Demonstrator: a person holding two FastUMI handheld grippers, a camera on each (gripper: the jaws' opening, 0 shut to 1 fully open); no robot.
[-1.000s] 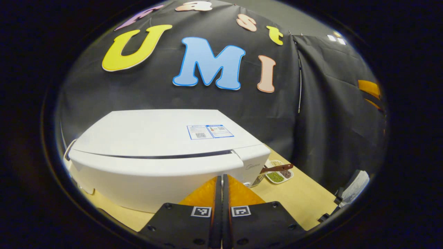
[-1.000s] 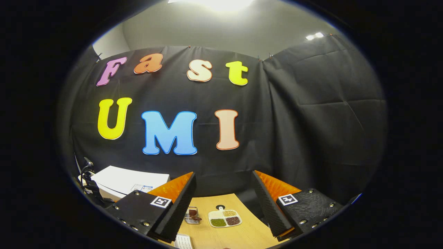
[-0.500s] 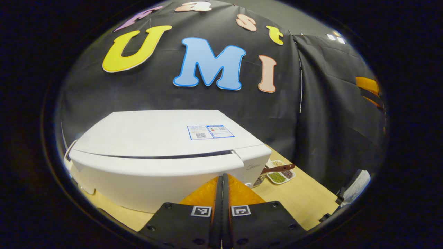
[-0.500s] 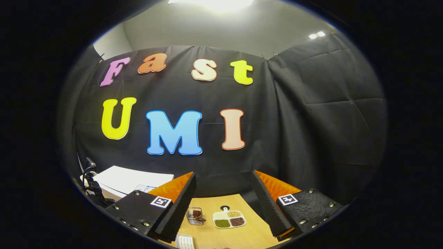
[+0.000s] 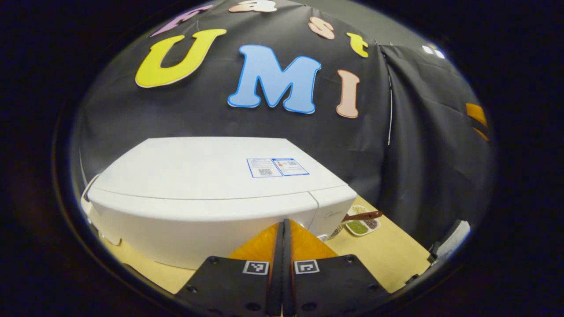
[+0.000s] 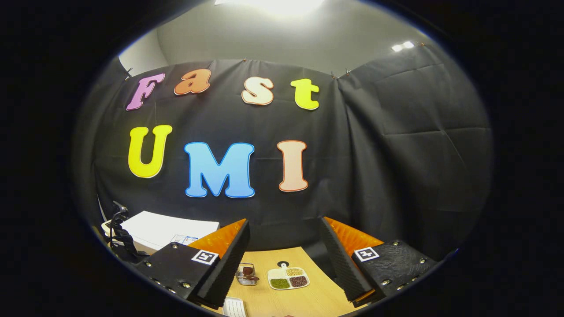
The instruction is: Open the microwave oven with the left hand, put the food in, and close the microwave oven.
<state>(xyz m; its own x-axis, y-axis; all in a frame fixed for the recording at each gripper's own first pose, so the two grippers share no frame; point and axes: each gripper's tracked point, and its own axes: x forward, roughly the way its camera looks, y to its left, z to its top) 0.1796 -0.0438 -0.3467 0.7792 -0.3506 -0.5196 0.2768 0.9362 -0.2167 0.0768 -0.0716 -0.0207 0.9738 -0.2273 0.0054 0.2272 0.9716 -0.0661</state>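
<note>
The white microwave oven (image 5: 211,176) stands on the wooden table (image 5: 387,259), seen from above its front. Its door (image 5: 198,224) sits flush with the body, with only a thin seam along the top. My left gripper (image 5: 283,224) is shut with nothing between its fingers, and its tips are right at the door's front near the right end. I cannot tell whether they touch it. My right gripper (image 6: 284,222) is held high over the table and stands open and empty. Far left in the right gripper view is a corner of the microwave (image 6: 163,229).
A white divided dish of beans (image 6: 288,278) lies on the table right of the microwave, next to a small glass container (image 6: 246,274). In the left gripper view the dish (image 5: 361,225) has a brown spoon (image 5: 363,215) over it. A white ribbed object (image 6: 233,307) lies at the near edge.
The dark gap along the top of the microwave door has closed, and the door now sits flush. My left gripper moved slightly forward with it. The right gripper only drifted a little.
</note>
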